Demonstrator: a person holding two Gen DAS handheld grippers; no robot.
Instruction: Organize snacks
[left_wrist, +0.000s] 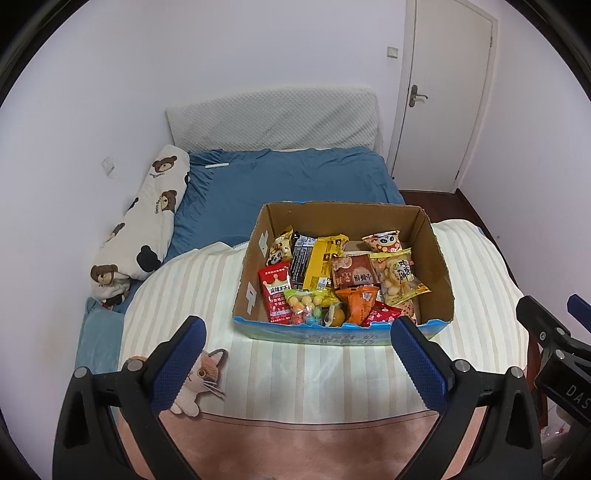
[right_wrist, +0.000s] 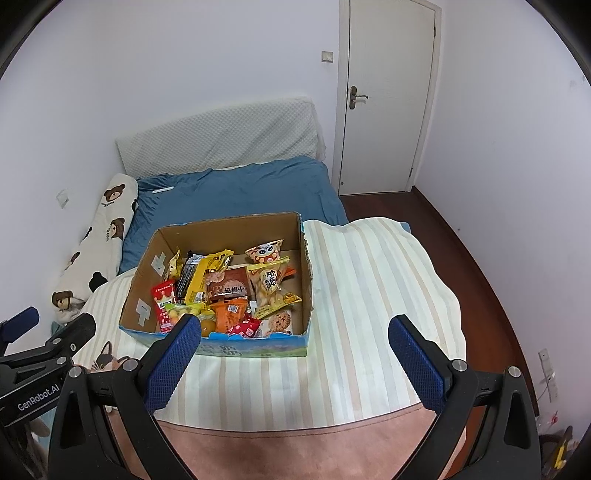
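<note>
An open cardboard box (left_wrist: 436, 258) (right_wrist: 304, 280) sits on a striped blanket on the bed, filled with several snack packets: a red packet (left_wrist: 275, 295) (right_wrist: 162, 299), a yellow packet (left_wrist: 321, 262) (right_wrist: 201, 277), a brown packet (left_wrist: 352, 275) (right_wrist: 229, 284), an orange packet (left_wrist: 358, 302) (right_wrist: 227, 314) and a biscuit bag (left_wrist: 397, 278) (right_wrist: 267, 286). My left gripper (left_wrist: 297, 332) hovers open just in front of the box, holding nothing. My right gripper (right_wrist: 295, 332) is also open and empty, in front of the box's right corner. Each gripper shows at the edge of the other's view.
The striped blanket (left_wrist: 295, 373) (right_wrist: 369, 302) covers the near bed; a pink cover (left_wrist: 295, 443) lies closest. Beyond are a blue sheet (left_wrist: 288, 181), a bear-print pillow (left_wrist: 147, 225) at the left wall, a white headboard cushion (left_wrist: 273, 118) and a closed door (right_wrist: 388, 96). Wooden floor (right_wrist: 461, 236) lies right.
</note>
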